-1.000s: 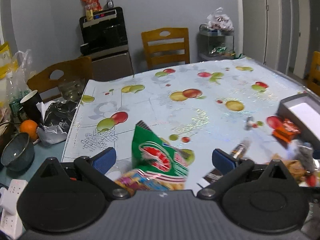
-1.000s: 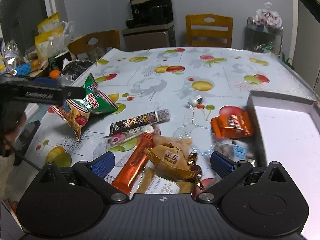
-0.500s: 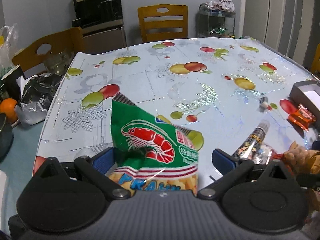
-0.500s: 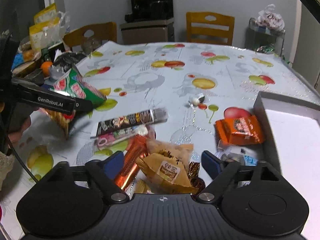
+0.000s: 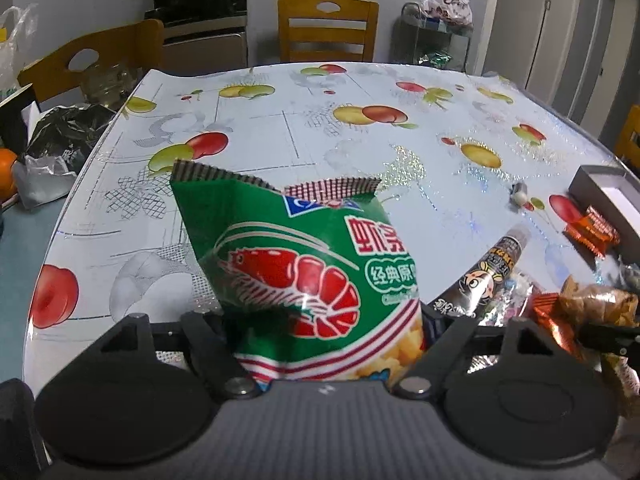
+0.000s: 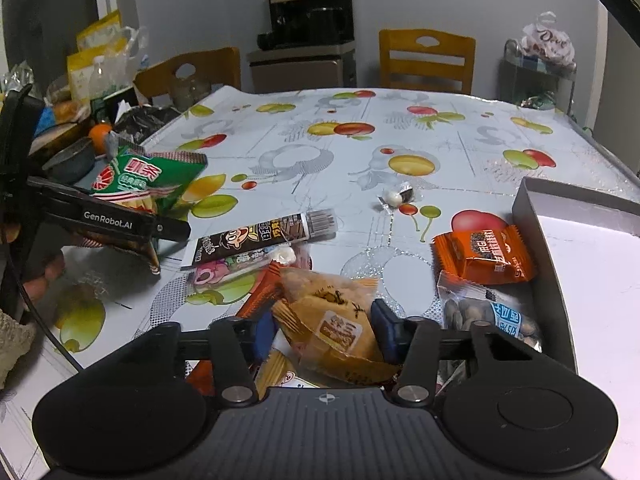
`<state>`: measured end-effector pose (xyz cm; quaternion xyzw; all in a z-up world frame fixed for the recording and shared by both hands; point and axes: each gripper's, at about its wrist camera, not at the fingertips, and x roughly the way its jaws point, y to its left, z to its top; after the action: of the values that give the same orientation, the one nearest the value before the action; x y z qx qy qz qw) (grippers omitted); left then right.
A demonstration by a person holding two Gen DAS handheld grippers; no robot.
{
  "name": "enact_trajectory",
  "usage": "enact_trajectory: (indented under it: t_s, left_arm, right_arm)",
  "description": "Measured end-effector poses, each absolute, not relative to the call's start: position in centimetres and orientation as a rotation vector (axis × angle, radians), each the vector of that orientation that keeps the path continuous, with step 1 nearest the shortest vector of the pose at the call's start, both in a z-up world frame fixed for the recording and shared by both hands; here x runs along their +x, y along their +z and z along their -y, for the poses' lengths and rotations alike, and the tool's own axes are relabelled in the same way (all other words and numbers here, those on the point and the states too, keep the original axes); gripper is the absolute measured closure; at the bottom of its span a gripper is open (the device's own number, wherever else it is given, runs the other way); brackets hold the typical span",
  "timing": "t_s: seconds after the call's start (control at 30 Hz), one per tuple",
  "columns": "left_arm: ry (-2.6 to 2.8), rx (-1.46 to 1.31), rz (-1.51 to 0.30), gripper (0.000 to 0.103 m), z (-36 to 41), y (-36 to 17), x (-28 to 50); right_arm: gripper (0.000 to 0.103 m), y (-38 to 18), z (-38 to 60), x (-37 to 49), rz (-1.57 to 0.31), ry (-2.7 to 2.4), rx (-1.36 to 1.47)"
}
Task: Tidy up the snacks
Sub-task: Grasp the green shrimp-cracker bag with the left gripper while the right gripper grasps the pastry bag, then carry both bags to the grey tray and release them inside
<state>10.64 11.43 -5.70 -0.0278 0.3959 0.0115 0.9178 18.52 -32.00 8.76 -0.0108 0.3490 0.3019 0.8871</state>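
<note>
- Snacks lie scattered over the fruit-printed plastic cloth (image 6: 400, 128) that covers the surface, most of them piled at its near edge beside a grey open box with a white inside (image 6: 580, 248).
- Left gripper (image 5: 322, 320): its jaws are closing around the lower part of a green prawn-cracker bag with a red shrimp picture (image 5: 296, 264); the bag stands upright between them, its crimped checked top edge pointing away from the camera. In the right wrist view the same bag (image 6: 148, 180) sits at the far left of the surface behind the black finger marked "GenRobot.AI".
- Right gripper (image 6: 322, 330): its jaws are closing on a tan, crinkled pastry packet with a brown label (image 6: 332, 320), and the blue pads sit against both of its sides.
- A black snack tube with a cartoon face (image 6: 260, 238) lies flat between the two grippers, with a small pink-printed clear packet (image 6: 236, 268) just beside it on the near side.
- An orange foil bar (image 6: 262, 294) lies partly under the tan packet.
- An orange wrapped biscuit pack (image 6: 484, 254) rests touching the box's outer wall, and a clear bag of nuts with a blue label (image 6: 488, 312) lies just in front of it.
- A small round white candy in clear wrap (image 6: 394, 196) sits alone, well apart from the pile.
- A person's fingers (image 6: 44, 276) show at the left edge under the left gripper.
</note>
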Motion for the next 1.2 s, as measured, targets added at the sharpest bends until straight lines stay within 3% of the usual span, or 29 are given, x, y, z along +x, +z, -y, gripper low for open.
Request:
enact_trajectory:
  t_s: [0.07, 0.57, 0.87, 1.2]
  left_arm:
    - [0.030, -0.057, -0.807, 0.033, -11.4, -5.5, 10.4]
    - [-0.044, -0.026, -0.642, 0.035, -6.8, 2.2, 8.1]
    - [-0.235, 0.058, -0.622, 0.035, 3.4, 4.7, 10.3]
    - [-0.408, 0.149, -0.675, 0.035, 16.7, 4.0, 15.0]
  right_arm:
    - [0.058, 8.9, 32.1, 18.5, -0.721, 0.629, -0.015]
    - [0.063, 13.4, 37.2, 17.0, -0.566, 0.614, 0.090]
    - [0.064, 13.4, 44.0, 17.3, -0.519, 0.501, 0.142]
    - [0.064, 11.6, 51.4, 18.5, -0.492, 0.340, 0.124]
